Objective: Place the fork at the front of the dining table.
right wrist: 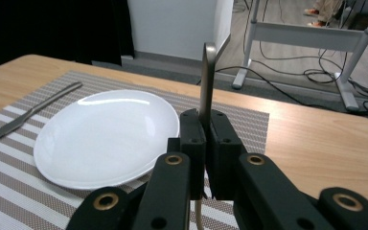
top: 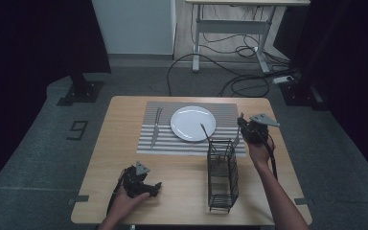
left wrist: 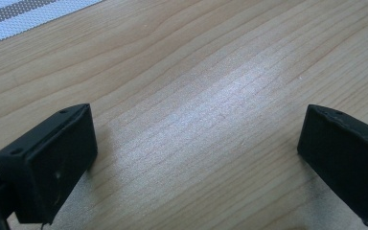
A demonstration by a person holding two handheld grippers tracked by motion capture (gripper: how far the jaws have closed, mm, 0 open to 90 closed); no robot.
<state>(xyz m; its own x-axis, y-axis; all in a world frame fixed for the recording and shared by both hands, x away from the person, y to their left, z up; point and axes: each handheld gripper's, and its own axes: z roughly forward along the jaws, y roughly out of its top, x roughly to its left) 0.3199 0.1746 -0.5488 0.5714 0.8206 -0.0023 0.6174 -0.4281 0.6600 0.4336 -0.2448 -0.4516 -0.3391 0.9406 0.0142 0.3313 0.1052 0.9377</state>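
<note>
My right gripper [top: 243,126] [right wrist: 206,120] is shut on a metal utensil [right wrist: 207,72], which stands upright between the jaws. The handle rises above the jaws, and the other end [top: 237,140] hangs below over the placemat's right edge. The gripper is just right of the white plate [top: 193,122] [right wrist: 105,136] and above the far end of the black wire cutlery basket [top: 222,175]. My left gripper [top: 146,188] [left wrist: 196,148] rests low on the table at the front left, open, with bare wood between its jaws.
A striped placemat [top: 160,143] [right wrist: 9,191] lies under the plate. A knife [top: 155,127] [right wrist: 28,115] sits on it left of the plate. A thin utensil handle [top: 205,132] leans out of the basket over the plate's rim. The wooden table [top: 120,158] ends just behind the mat.
</note>
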